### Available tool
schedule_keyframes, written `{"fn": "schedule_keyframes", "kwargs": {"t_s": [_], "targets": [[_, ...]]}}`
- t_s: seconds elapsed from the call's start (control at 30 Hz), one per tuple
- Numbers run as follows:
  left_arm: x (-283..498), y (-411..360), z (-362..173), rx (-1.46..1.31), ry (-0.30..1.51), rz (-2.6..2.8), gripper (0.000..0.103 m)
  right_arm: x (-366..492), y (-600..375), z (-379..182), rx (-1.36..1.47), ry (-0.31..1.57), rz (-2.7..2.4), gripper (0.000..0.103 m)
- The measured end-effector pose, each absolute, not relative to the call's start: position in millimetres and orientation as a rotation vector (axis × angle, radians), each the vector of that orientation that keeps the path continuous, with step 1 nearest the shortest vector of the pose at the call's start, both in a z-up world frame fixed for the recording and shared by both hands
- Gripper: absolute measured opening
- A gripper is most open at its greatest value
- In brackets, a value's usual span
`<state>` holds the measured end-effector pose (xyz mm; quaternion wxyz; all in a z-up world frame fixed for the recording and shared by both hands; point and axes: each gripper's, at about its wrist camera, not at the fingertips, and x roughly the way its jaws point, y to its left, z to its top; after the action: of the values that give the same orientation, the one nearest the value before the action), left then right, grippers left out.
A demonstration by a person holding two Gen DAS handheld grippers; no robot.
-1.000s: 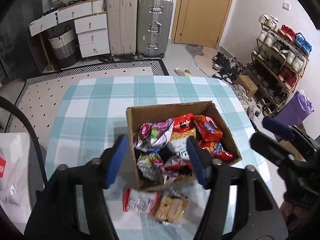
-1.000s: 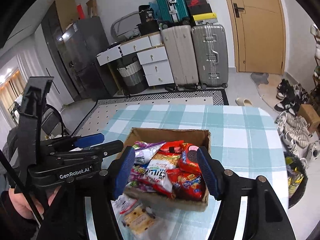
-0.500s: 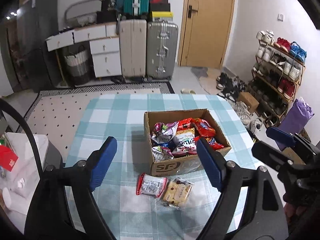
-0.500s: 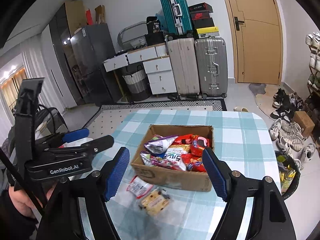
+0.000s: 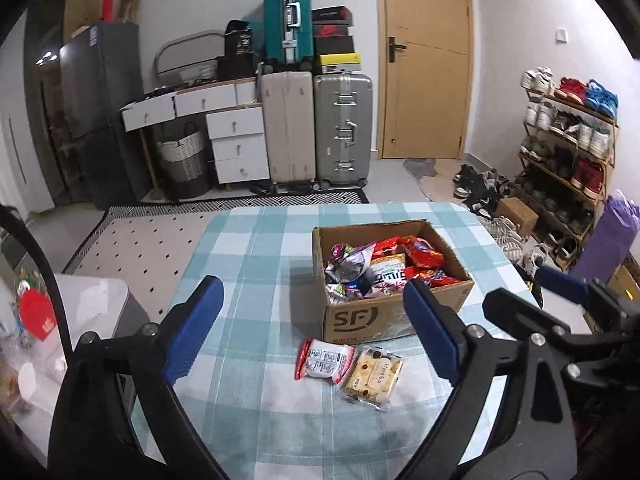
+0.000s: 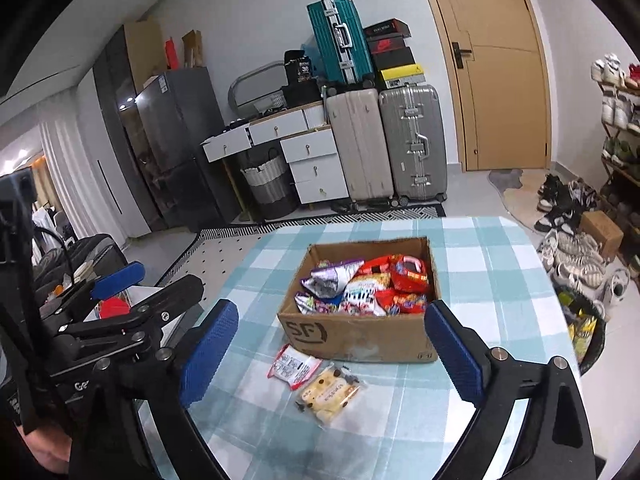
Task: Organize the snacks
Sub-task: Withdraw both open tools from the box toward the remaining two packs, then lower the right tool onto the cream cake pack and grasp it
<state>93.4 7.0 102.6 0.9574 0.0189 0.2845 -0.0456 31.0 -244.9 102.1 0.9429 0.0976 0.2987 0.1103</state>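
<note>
You held the left gripper (image 5: 314,330) above the near part of the checked table (image 5: 256,248), its jaws opening with nothing between them. Your right gripper (image 6: 330,350) hung likewise, jaws opening and empty. The cardboard box (image 5: 362,322) sat right of the table's middle, its long axis running away from you, full of snack bags (image 5: 384,266). Just in front of it lay two packets side by side: a red-edged packet (image 5: 324,363) on the left, touching a yellow biscuit packet (image 5: 374,376) whose long axis pointed roughly toward the box.
</note>
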Motion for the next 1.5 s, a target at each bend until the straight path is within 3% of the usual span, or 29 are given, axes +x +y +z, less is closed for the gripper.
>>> {"fn": "schedule_keyframes", "kwargs": {"t_s": [0.43,0.83,1.5], "targets": [[102,48,7,-0.127,0.615,0.067,0.096,37,-246,26,0.231,0.652,0.191,0.102],[109,67,-65,-0.116,0.627,0.108,0.099,70,-231,-75,0.19,0.853,0.238,0.102],[116,110,-71,-0.263,0.678,0.108,0.101,125,-152,-115,-0.044,0.977,0.209,0.102]]}}
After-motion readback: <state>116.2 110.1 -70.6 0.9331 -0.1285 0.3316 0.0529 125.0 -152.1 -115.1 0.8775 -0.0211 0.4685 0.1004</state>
